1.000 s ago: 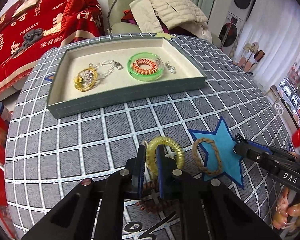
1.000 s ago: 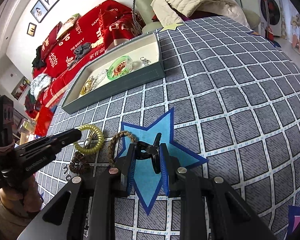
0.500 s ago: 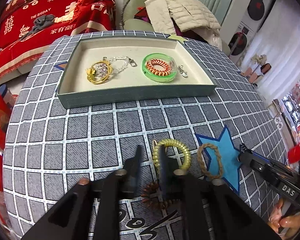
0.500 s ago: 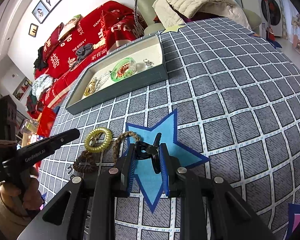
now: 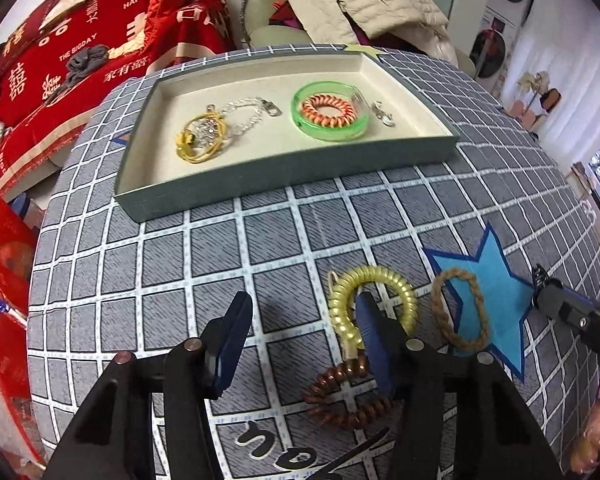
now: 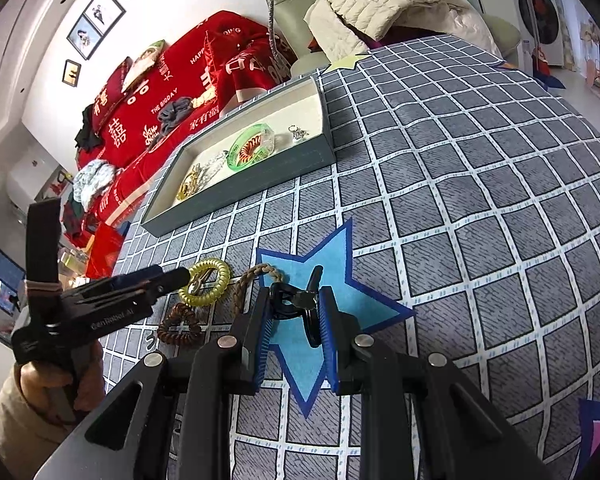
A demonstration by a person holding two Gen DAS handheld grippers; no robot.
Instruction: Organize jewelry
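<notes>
On the grey checked tablecloth [image 5: 148,264], left wrist view: left gripper [image 5: 300,336], jaws spread wide and holding nothing. Its right finger reaches into the ring of the yellow spiral coil hair tie [image 5: 370,300], which lies flat on the cloth; the left finger stands well apart over bare cloth. Brown spiral coil hair tie [image 5: 348,396], just below the yellow one and partly under the right finger. Tan braided cord bracelet [image 5: 462,312], beside the yellow tie, lying half on the blue star patch [image 5: 496,276]. Shallow grey-green rectangular tray with cream lining [image 5: 284,176], farther off, holding a gold wire bangle [image 5: 198,142], a silver chain [image 5: 246,114], and a translucent green bangle [image 5: 330,116] ringing an orange-and-white coil tie [image 5: 327,105].

Over the blue star patch, right wrist view: right gripper [image 6: 294,320], jaws pinching a black plastic claw hair clip [image 6: 300,304]. Left gripper tip near the yellow coil tie. Braided bracelet just left of the clip. Tray beyond, well apart.
</notes>
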